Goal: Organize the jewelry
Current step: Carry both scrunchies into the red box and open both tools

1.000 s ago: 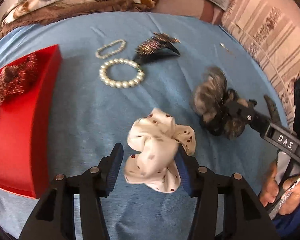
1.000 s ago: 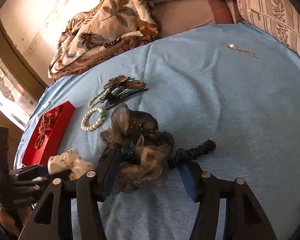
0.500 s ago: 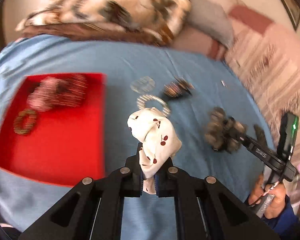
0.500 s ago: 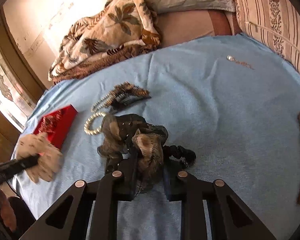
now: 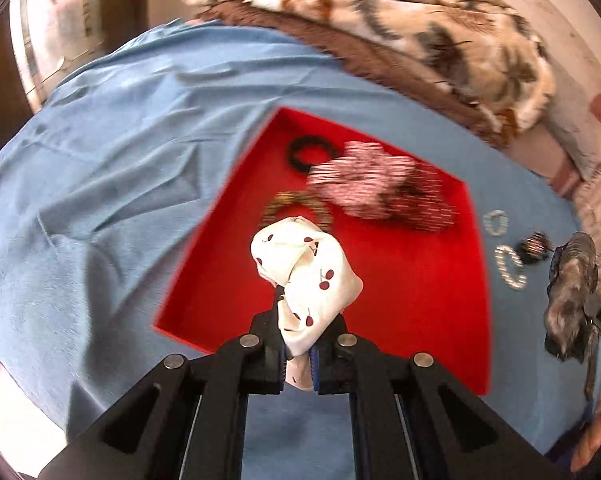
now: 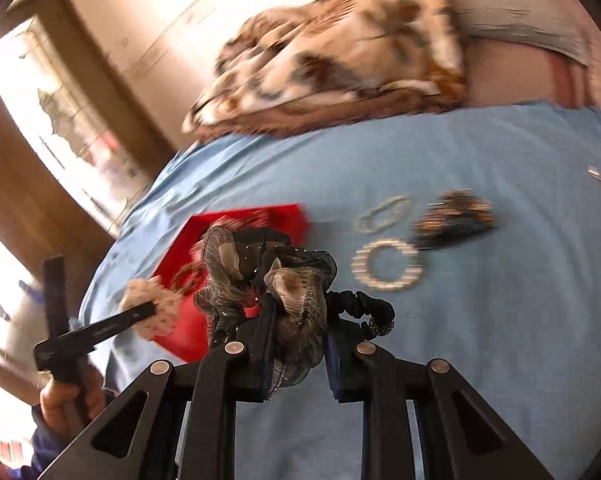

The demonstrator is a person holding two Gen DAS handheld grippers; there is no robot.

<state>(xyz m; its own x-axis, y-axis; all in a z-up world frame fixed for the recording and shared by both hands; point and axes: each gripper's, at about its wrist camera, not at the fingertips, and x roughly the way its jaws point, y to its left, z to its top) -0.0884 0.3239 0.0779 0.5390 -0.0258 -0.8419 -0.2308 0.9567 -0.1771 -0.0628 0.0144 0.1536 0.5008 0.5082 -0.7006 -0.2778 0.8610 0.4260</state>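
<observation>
Above the red tray (image 5: pixel 420 320), both claws now carry loads lifted off the bed — left claw (image 5: pixel 298 354) clamps the cherry scrunchie (image 5: pixel 312 276); only the right view shows the right claw (image 6: pixel 298 354) pinching the grey scrunchie (image 6: pixel 296 292).

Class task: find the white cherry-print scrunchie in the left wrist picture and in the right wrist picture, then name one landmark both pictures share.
Left wrist: white cherry-print scrunchie at lower centre, clamped in the left gripper.
Right wrist: blurred at lower left, at the left gripper's tip.
Shared landmark: the red tray.

right tool (image 6: pixel 298 354) clamped on grey scrunchie (image 6: pixel 272 280) | red tray (image 6: pixel 180 328) behind | pearl bracelet (image 6: pixel 386 270) on sheet
</observation>
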